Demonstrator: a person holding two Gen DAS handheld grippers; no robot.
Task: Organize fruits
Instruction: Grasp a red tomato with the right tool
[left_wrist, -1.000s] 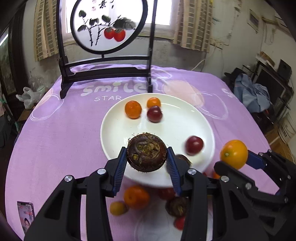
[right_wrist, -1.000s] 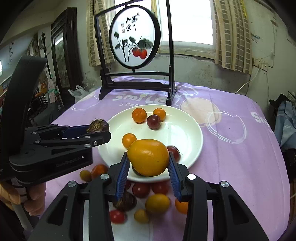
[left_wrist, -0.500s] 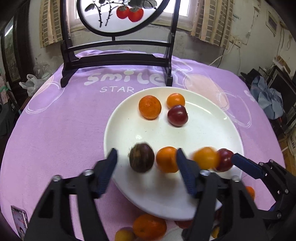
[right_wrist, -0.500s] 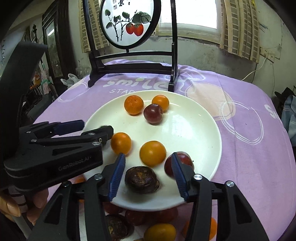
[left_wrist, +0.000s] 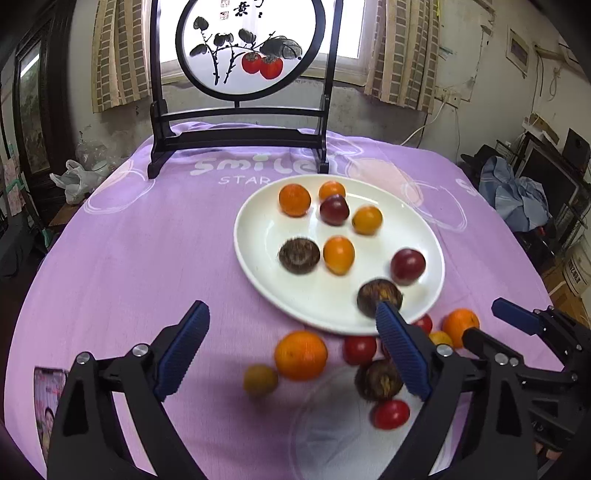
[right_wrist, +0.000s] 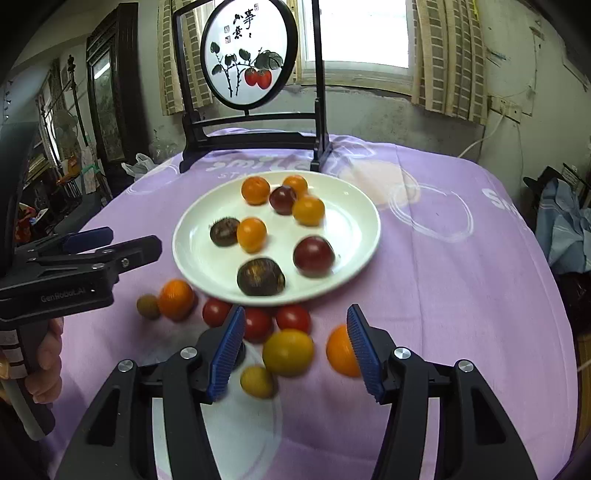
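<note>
A white plate (left_wrist: 258, 254) (right_wrist: 354, 236) on the purple cloth holds several fruits: oranges, two dark red plums (right_wrist: 314, 256) and two brown hairy fruits (left_wrist: 299, 255) (right_wrist: 260, 277). More fruits lie loose on the cloth in front of the plate: an orange (left_wrist: 300, 355), red tomatoes (right_wrist: 293, 318), a yellow fruit (right_wrist: 288, 352) and a brown one (left_wrist: 378, 380). My left gripper (left_wrist: 291, 350) is open and empty above the loose orange. My right gripper (right_wrist: 295, 347) is open and empty over the yellow fruit.
A black stand with a round painted screen (left_wrist: 251, 48) stands at the back of the table. A printed card (left_wrist: 46, 398) lies at the near left. Clothes and boxes (left_wrist: 517, 199) sit off the table's right side.
Both grippers let go of their fruits onto the plate and drew back toward the near edge. They now hover open over the loose fruits.
</note>
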